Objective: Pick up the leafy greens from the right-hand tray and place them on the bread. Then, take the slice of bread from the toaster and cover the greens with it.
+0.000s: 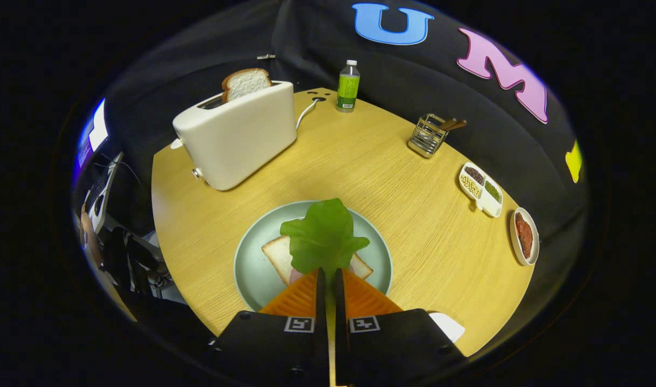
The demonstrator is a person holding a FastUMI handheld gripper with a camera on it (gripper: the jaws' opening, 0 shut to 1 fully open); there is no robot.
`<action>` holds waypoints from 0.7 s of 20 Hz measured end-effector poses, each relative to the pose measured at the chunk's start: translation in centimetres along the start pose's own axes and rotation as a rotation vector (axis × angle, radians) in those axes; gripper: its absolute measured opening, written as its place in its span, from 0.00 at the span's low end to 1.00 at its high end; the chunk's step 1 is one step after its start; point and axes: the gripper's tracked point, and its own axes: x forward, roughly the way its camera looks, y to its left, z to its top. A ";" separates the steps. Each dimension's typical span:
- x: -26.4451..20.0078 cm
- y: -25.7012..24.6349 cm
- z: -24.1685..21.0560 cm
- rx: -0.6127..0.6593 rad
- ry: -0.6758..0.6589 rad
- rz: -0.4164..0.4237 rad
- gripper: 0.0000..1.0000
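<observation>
Nearest the camera, the tool has its two fingers drawn almost together, pinching the lower edge of the greens between their tips. Greens hang over a bread slice lying on a round plate; whether the leaf touches the bread cannot be told. Something pink shows at the slice's near edge. Beyond the plate, on the tabletop, stands a toaster with a second slice upright in its slot. A bottle stands at the far edge. Farther right are a wire rack, a divided dish of grains, and a small dish of red sauce.
</observation>
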 end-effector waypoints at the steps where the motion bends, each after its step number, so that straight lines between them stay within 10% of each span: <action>1: 0.2 0.4 -0.2 0.011 0.015 0.009 0.15; 2: 0.5 0.6 -0.5 0.020 0.026 0.009 0.24; 5: 0.2 0.1 0.2 0.034 0.015 -0.022 0.99; 14: -4.9 -0.9 6.1 0.106 -0.161 -0.108 0.98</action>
